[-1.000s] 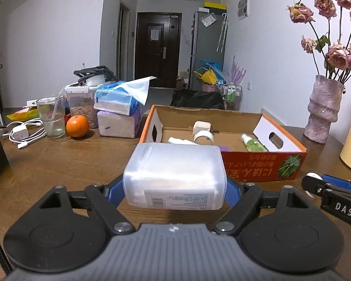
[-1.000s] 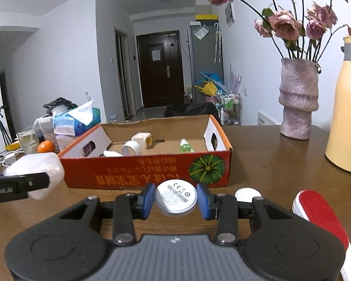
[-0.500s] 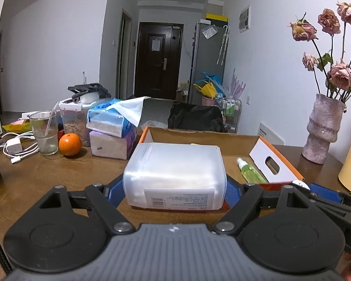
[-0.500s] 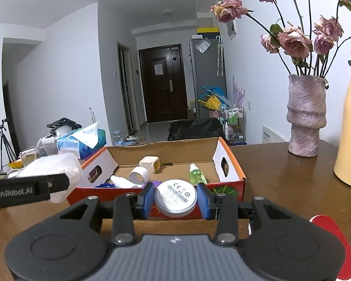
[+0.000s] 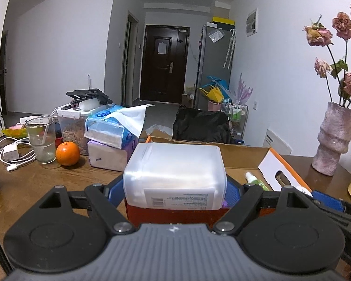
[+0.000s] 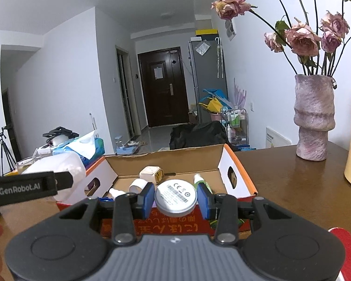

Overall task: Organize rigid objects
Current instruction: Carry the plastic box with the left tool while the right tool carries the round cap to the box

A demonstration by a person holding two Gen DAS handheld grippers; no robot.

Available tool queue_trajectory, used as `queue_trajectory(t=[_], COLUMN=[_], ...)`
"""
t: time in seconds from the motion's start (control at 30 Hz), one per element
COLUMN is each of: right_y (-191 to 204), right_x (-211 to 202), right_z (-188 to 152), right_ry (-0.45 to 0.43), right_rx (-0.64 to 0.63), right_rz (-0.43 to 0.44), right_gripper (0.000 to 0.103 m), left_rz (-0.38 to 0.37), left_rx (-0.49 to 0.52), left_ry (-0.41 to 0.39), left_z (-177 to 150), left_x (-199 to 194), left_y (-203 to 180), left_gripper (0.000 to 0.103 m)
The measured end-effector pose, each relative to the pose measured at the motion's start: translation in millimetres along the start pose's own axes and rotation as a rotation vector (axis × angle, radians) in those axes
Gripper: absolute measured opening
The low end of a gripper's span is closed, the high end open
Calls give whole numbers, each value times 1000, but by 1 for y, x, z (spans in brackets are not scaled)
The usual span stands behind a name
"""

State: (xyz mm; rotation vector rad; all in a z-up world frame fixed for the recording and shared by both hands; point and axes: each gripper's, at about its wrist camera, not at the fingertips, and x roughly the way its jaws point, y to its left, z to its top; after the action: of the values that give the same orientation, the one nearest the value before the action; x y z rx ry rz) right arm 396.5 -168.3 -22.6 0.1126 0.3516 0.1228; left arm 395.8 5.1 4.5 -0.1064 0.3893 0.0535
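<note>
The translucent plastic container (image 5: pixel 174 175) is clamped between the blue pads of the left gripper (image 5: pixel 174 188), held above the near wall of the orange cardboard box (image 5: pixel 272 167). A second ago it hung over bare wood short of the box; since then the box's front wall has slid under it and the box interior is largely hidden behind it. The round white disc (image 6: pixel 176 196) sits gripped in the jaws of the right gripper (image 6: pixel 176 199), and it too has come from in front of the box's printed wall to over its near edge.

Only the right wrist view looks into the box: a white cube (image 6: pixel 149 174), a tape roll (image 6: pixel 138 185) and a green spray bottle (image 6: pixel 202 182) lie on its floor. Only the left wrist view shows the orange (image 5: pixel 67 153), the glass with a straw (image 5: pixel 41 142) and the tissue packs (image 5: pixel 110 132) on the surface (image 5: pixel 35 185) to the left of the box. The pink vase (image 6: pixel 314 117) appears in both.
</note>
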Motion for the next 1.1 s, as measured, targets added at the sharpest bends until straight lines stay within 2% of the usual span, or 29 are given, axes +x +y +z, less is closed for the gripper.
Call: queue_trajectory(t=[0.47,1.1], right_y=[-4,-6], right_x=[36,90], right_z=[8,20], right_ry=[1,9], right_rx=[13,5], right_rz=[-3,-8], right_gripper=[39,38], left_rz=[4,27], left_rx=[-5,45], left_ry=[19,34], left_z=[11,19], left_x=[42,97], left_y=[-4,-17], left_gripper=[83,83])
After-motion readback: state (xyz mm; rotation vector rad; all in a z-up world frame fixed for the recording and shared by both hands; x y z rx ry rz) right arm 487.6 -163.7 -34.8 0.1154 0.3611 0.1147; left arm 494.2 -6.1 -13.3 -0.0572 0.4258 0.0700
